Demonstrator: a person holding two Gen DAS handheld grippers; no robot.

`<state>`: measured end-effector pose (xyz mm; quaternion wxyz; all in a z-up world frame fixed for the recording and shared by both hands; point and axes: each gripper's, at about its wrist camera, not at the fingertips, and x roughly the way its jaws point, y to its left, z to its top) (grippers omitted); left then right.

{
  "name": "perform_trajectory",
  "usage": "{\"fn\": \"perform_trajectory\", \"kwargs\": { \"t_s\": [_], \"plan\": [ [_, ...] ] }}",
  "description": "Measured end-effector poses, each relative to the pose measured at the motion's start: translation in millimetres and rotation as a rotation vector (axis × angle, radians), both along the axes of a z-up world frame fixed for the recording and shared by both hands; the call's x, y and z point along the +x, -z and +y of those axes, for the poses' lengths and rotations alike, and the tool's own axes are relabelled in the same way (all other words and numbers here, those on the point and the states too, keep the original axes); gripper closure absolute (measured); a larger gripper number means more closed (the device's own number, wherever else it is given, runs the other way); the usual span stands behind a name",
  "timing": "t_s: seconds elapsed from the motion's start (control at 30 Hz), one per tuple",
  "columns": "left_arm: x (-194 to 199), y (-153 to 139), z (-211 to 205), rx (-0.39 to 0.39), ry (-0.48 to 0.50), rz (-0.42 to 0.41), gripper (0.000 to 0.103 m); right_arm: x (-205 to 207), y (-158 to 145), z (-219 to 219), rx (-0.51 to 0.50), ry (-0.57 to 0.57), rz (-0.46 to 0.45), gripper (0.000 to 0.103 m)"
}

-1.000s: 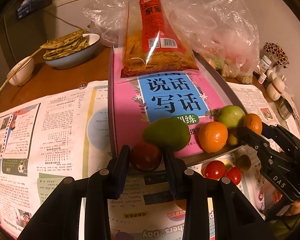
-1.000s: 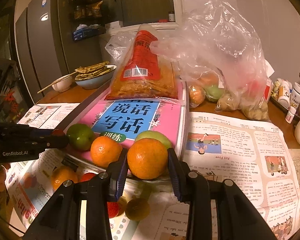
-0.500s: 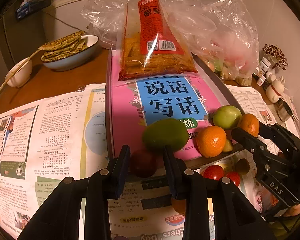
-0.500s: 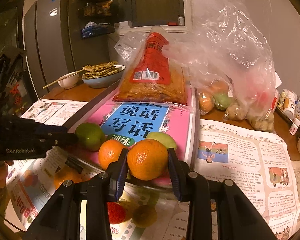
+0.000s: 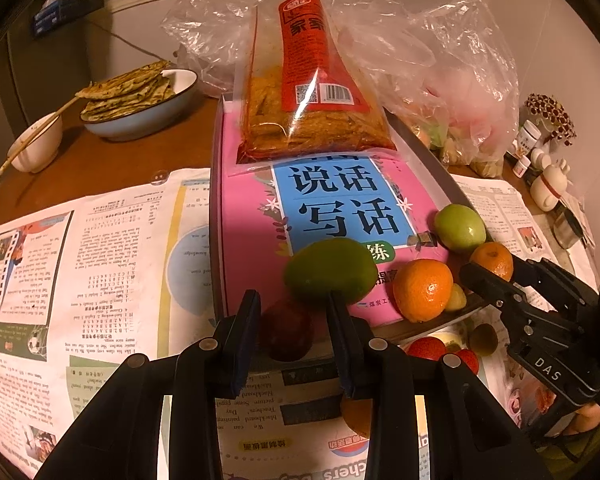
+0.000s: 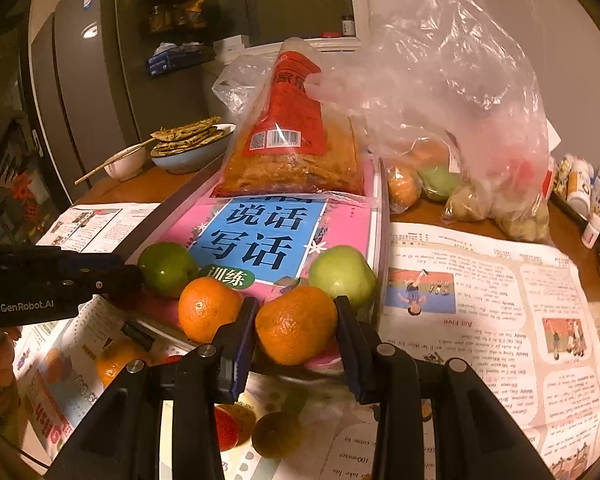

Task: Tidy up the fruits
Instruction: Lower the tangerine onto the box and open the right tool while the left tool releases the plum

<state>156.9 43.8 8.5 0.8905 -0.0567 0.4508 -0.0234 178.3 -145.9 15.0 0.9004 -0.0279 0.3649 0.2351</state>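
My left gripper [image 5: 292, 320] is shut on a dark red plum [image 5: 287, 333] just in front of the pink book [image 5: 260, 208]. A green mango [image 5: 330, 270], an orange [image 5: 422, 289] and a green apple [image 5: 459, 227] sit on the book's near edge. My right gripper [image 6: 296, 330] is shut on an orange [image 6: 296, 322], held at the book's near edge [image 6: 340, 232]. Beside it are another orange [image 6: 208, 308], the green apple [image 6: 342, 274] and the mango [image 6: 167, 268]. Strawberries [image 5: 428, 348] and a kiwi [image 5: 483, 338] lie on the newspaper below.
A snack bag [image 5: 308, 92] lies on the book's far end. A plastic bag of fruit [image 6: 460, 152] stands at the right. A bowl of flatbread [image 5: 140, 100] and a small bowl with chopsticks [image 5: 36, 144] are at the back left. Small bottles [image 6: 588, 188] line the right edge.
Both grippers have drawn back and lifted slightly with their fruit; the plum and the orange stay gripped. The fruits on the book have not moved.
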Motion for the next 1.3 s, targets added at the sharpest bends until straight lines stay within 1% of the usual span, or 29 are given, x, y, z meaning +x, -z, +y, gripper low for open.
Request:
{"fn": "perform_trajectory", "kwargs": {
  "t_s": [0.17, 0.43, 0.6, 0.97, 1.13, 1.3],
  "plan": [
    [-1, 1, 1, -0.006, -0.003, 0.005, 0.067, 1, 1, -6, 0.043, -0.002, 0.026, 0.065],
    [-1, 2, 4, -0.01, -0.005, 0.013, 0.067, 0, 0, -7, 0.06, -0.006, 0.036, 0.065],
    [-2, 4, 3, -0.003, -0.002, 0.016, 0.067, 1, 0, -11, 0.096, 0.002, 0.051, 0.064],
    [-3, 5, 0, 0.008, 0.0, 0.02, 0.067, -8, -3, -12, 0.096, 0.0, 0.045, 0.059],
    [-4, 4, -1, 0.008, 0.003, 0.016, 0.067, -11, -4, -12, 0.088, 0.001, 0.04, 0.058],
    [-6, 3, -3, 0.006, 0.002, 0.014, 0.066, -14, -5, -13, 0.089, 0.012, 0.035, 0.054]
  ]
}}
